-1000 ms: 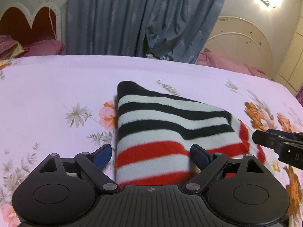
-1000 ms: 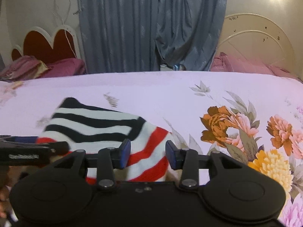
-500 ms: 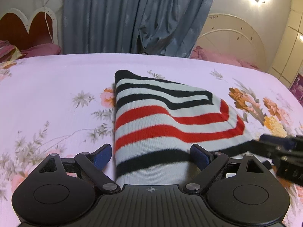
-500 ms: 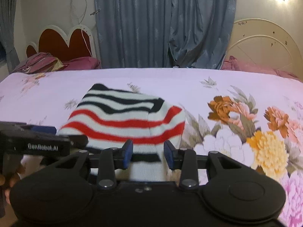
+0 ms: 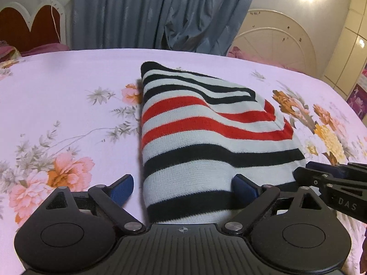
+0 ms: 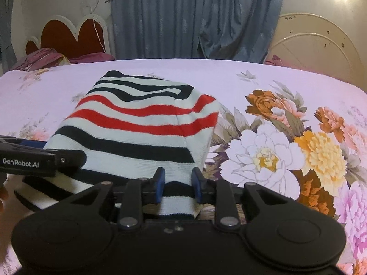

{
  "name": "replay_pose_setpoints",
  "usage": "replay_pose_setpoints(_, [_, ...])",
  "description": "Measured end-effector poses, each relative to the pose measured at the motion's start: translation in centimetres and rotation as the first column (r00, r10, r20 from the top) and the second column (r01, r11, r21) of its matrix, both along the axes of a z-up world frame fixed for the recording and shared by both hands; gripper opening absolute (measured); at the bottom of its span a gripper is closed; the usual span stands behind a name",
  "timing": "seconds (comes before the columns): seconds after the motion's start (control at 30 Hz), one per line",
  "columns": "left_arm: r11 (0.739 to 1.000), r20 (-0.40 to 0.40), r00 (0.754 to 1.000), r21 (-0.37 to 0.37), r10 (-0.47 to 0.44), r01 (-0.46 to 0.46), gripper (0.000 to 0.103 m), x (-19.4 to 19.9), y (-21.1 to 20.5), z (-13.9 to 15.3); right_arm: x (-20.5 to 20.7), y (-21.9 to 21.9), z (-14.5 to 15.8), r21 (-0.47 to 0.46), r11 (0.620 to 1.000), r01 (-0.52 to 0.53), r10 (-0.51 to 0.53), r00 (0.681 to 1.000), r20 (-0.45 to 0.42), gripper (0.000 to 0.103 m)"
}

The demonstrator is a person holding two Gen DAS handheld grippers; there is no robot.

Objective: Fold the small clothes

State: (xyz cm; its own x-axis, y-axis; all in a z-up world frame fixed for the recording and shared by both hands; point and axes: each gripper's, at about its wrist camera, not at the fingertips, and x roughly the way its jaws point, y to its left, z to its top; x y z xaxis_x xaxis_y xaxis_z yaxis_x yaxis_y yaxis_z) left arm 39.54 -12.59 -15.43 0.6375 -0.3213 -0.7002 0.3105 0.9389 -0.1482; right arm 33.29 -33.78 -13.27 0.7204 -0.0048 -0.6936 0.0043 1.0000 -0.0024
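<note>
Since the earlier frames, more of the striped knit garment point(image 5: 201, 137) has been drawn toward both cameras, so that a further black stripe is exposed at its near end, and the right gripper's jaws have narrowed. In the right wrist view, the right gripper point(image 6: 178, 186) is seen with its jaws closing on the near edge of the garment point(image 6: 142, 133); the cloth lies between the blue pads, and whether they already press it cannot be told. In the left wrist view, the left gripper point(image 5: 183, 188) is held wide open, the garment's near portion passing between its fingers; the right finger touches the cloth, the left finger is clear of it. The garment is spread on the floral bedsheet point(image 5: 68, 105), rising from the sheet toward the grippers. Beyond the bed, a blue-grey curtain point(image 5: 142, 11) is seen, flanked by a red heart-shaped headboard point(image 6: 73, 34) and a cream arched headboard point(image 5: 275, 34).
</note>
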Motion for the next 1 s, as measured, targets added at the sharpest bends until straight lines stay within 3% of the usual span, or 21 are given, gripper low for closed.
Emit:
replay_pose_setpoints(0.23, [1.000, -0.006, 1.000, -0.021, -0.022, 0.022, 0.093, -3.0, 2.0, 0.3, -3.2, 0.8, 2.1, 0.029, 1.000, -0.006, 0.004, 0.999, 0.040, 0.026])
replay_pose_setpoints(0.43, [0.999, -0.064, 0.997, -0.046, -0.031, 0.028, 0.093, -3.0, 2.9, -1.6, -4.9, 1.3, 0.1, 0.007, 0.999, 0.040, -0.040, 0.999, -0.020, 0.023])
replay_pose_setpoints(0.57, [0.998, -0.053, 0.997, -0.033, -0.055, 0.053, 0.093, -2.9, 2.7, -1.9, -4.2, 1.0, -1.0, 0.005, 0.996, 0.093, -0.092, 0.994, -0.056, 0.022])
replay_pose_setpoints(0.73, [0.996, -0.064, 0.995, -0.039, -0.077, 0.074, 0.093, -2.7, 2.9, -1.7, -4.4, 0.2, -1.3, 0.075, 0.984, 0.165, -0.158, 0.983, -0.092, 0.029])
replay_pose_setpoints(0.87, [0.995, -0.080, 0.993, -0.053, -0.092, 0.088, 0.093, -2.3, 3.2, -1.4, -4.4, 0.9, -0.8, 0.037, 0.985, 0.167, -0.164, 0.982, -0.090, 0.031])
replay_pose_setpoints(0.93, [0.994, -0.098, 0.991, -0.066, -0.093, 0.086, 0.093, -2.1, 3.3, -1.1, -4.4, 0.7, -0.5, 0.064, 0.982, 0.179, -0.173, 0.981, -0.088, 0.035])
replay_pose_setpoints(1.0, [0.994, -0.098, 0.991, -0.077, -0.088, 0.081, 0.093, -2.1, 3.5, -0.5, -4.4, 0.4, 0.1, 0.093, 0.977, 0.192, -0.184, 0.979, -0.084, 0.049])
